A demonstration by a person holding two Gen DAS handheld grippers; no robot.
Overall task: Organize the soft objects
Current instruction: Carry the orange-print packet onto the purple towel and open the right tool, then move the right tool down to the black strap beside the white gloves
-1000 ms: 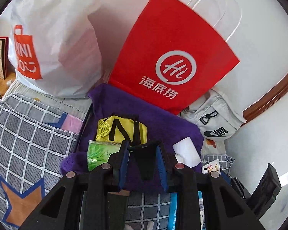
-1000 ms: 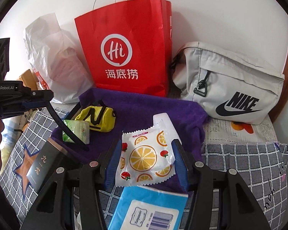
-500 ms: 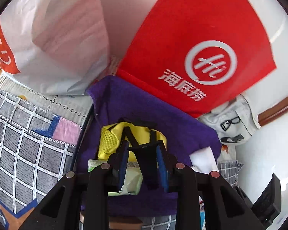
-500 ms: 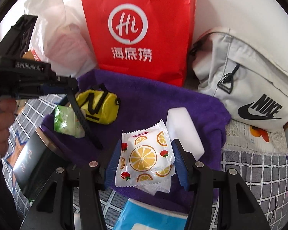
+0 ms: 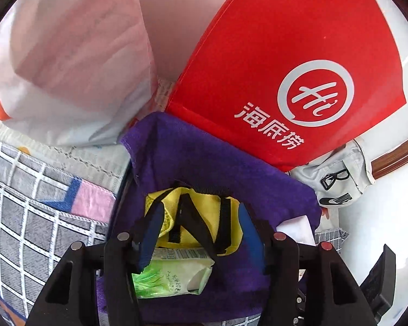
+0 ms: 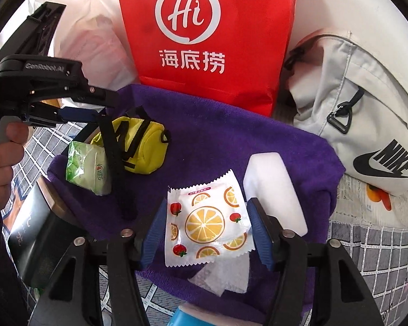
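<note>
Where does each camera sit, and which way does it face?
Left wrist: on the left gripper, facing down at the yellow pouch between its opening jaws; no hand shows.
Right wrist: on the right gripper, facing down at the fruit-print packet between its opening jaws; the person's left hand shows.
Shared: purple towel, red bag, yellow pouch.

Red bag point(image 6: 206, 40) & grey pouch point(image 6: 367, 125) wall off back; purple towel point(image 6: 217, 135) centre prob. passable.
</note>
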